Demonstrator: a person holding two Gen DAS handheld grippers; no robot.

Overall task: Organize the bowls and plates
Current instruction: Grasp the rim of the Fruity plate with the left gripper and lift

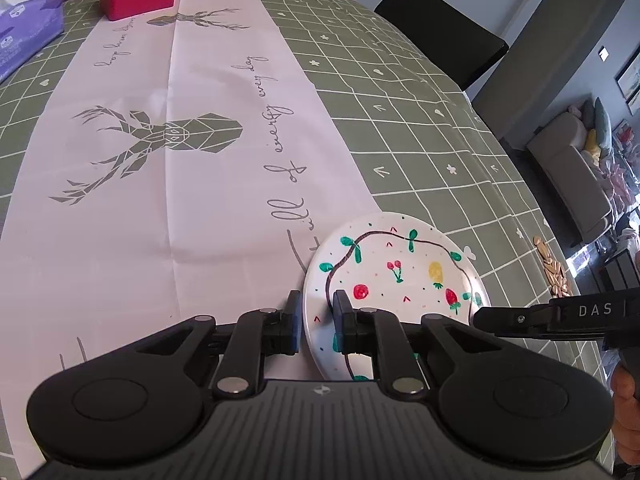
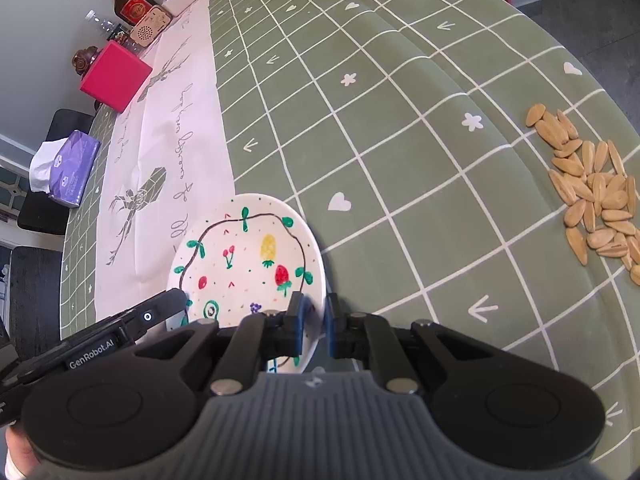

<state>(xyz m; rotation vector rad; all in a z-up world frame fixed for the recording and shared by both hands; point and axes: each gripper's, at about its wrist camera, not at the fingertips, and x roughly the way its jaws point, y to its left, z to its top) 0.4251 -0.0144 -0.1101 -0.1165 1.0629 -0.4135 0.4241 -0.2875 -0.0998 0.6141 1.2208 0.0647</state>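
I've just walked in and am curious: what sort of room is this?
Most likely a home dining area: a table under a green checked tablecloth, a painted plate, a sofa beyond, and a liquor bottle.

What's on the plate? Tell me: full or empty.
Empty: the plate shows only painted fruit; both grippers clamp its rim.
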